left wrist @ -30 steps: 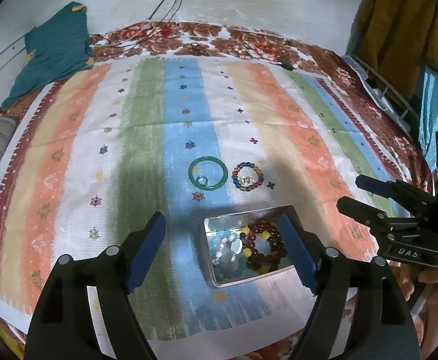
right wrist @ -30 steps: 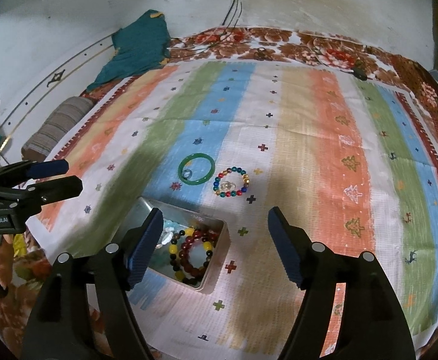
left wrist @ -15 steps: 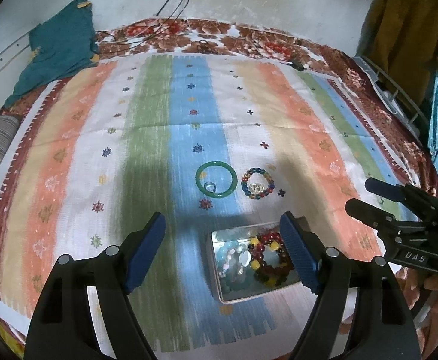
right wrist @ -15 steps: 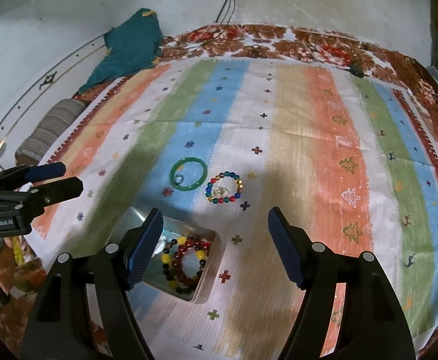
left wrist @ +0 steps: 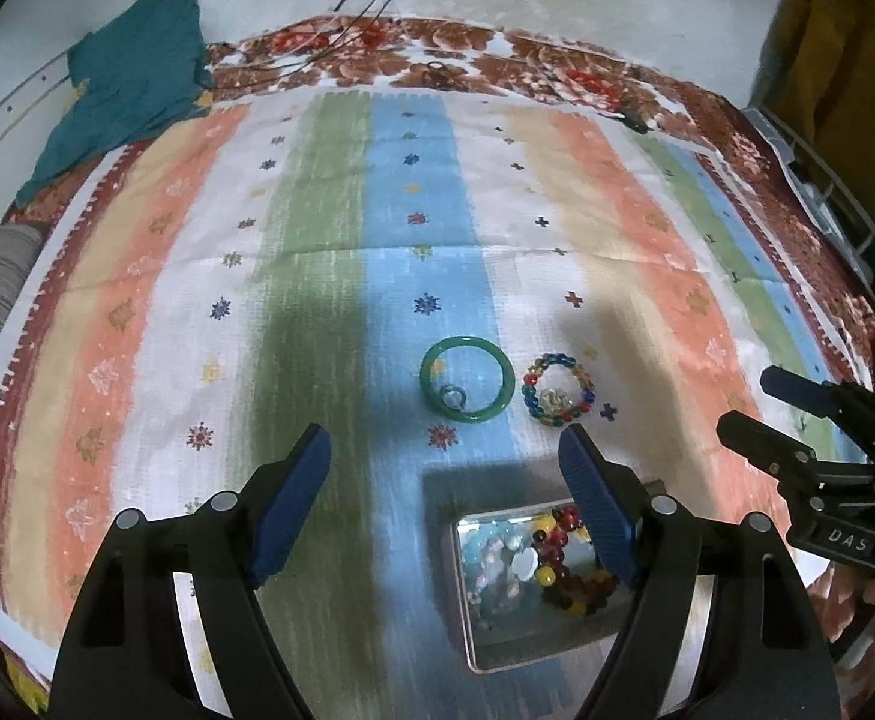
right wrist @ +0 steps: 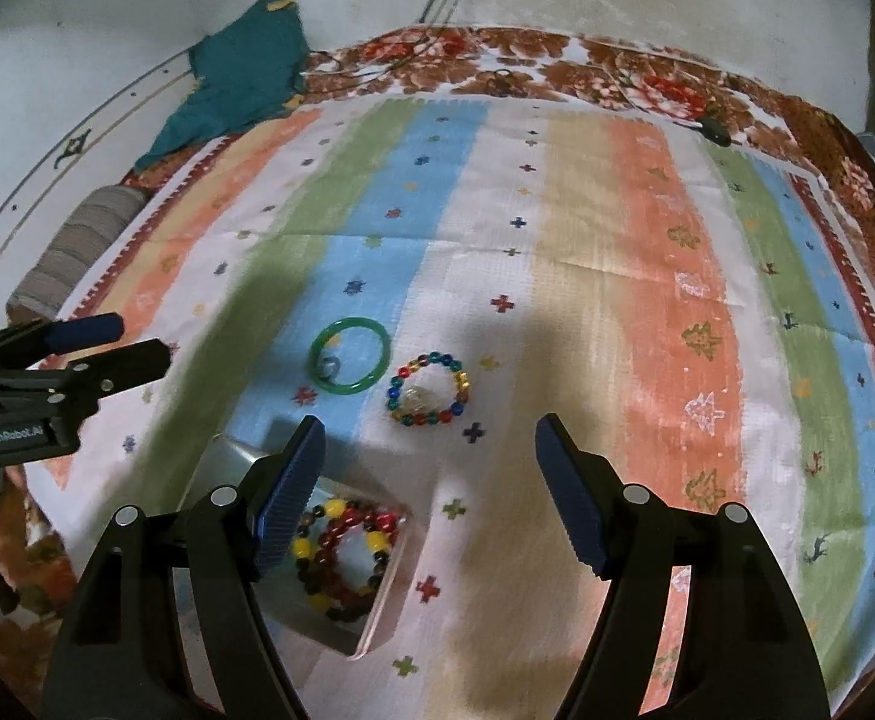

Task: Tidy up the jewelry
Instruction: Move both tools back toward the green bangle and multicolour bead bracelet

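Green bangle [left wrist: 465,380] and a beaded bracelet [left wrist: 557,388] lie side by side on the striped cloth [left wrist: 329,276], just above the tin [left wrist: 485,642] at frame bottom that already holds other bracelets. Both tools, left [left wrist: 445,501] and right [right wrist: 429,483], hover with jaws apart, gripping nothing. My reading: the approach to a loose piece is in hand; next, one tool must straddle a rim and close. A small ring-like thing inside the bangle is too blurred to name; a finger hides part of the tin.
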A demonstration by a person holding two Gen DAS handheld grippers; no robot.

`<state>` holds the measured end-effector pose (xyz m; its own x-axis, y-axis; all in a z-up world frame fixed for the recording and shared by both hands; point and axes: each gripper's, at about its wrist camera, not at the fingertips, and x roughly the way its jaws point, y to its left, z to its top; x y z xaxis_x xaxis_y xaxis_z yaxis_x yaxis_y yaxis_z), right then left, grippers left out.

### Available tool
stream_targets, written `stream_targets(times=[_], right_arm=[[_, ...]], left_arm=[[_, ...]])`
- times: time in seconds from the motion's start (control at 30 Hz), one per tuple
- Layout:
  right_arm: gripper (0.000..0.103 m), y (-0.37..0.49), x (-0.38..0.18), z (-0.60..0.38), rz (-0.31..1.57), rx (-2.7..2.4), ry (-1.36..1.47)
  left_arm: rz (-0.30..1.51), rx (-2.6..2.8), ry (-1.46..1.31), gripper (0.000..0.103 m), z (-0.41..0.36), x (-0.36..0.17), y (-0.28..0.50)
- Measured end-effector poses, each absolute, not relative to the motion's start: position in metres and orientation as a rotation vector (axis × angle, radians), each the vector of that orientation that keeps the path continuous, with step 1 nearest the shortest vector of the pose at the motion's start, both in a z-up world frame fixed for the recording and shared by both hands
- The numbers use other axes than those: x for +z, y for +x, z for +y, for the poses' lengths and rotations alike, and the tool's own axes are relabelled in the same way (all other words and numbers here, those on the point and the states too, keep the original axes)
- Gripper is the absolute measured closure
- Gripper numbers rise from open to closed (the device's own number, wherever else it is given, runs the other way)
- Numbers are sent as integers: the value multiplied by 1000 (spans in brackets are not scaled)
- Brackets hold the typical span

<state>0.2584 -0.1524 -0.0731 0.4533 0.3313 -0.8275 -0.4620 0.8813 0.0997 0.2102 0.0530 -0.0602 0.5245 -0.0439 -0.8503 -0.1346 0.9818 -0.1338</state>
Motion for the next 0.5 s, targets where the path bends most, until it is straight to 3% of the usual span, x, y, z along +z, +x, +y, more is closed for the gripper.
stream_targets(times=[0.5], right_arm=[[31,292,-98,-146,1034,451,-181]], left_arm=[[1071,99,-170,25,62,-87,247]])
